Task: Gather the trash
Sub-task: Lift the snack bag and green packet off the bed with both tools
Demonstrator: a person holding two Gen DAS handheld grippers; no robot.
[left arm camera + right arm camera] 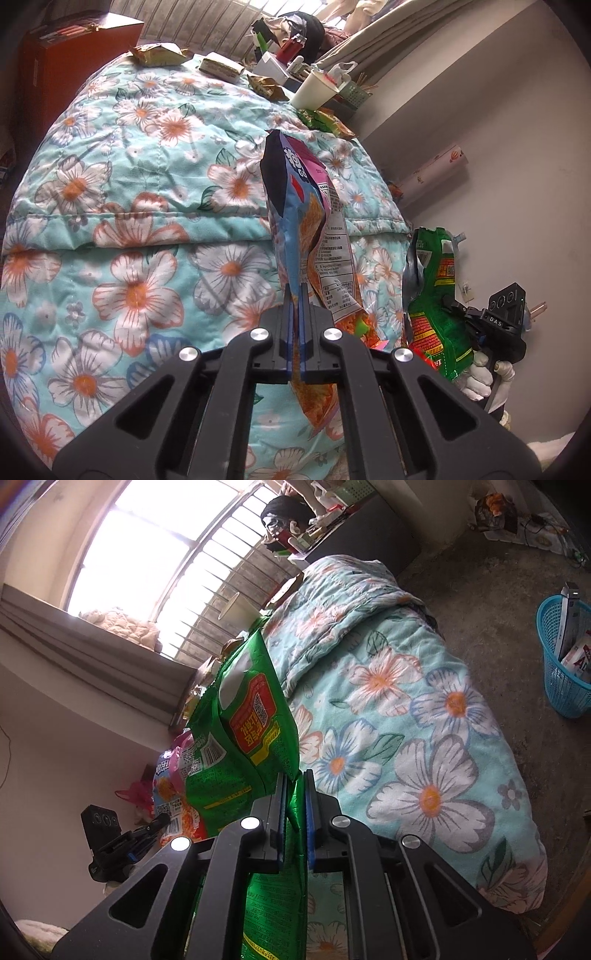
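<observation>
My left gripper (295, 295) is shut on a blue and pink snack bag (306, 221) and holds it upright above the floral quilt (147, 203). My right gripper (294, 779) is shut on a green snack bag (243, 716) beside the bed. The green bag also shows in the left wrist view (437, 295) with the right gripper's body behind it; the blue and pink bag shows in the right wrist view (173, 786). More wrappers lie at the quilt's far end: a gold one (159, 53), a flat packet (221, 66), another gold one (267, 86) and a green one (325, 120).
A blue plastic basket (565, 653) with some packaging in it stands on the concrete floor at the right. A paper cup (314, 90) and a cluttered shelf (291, 55) sit past the bed under the barred window (166, 554). A red cabinet (55, 62) stands at left.
</observation>
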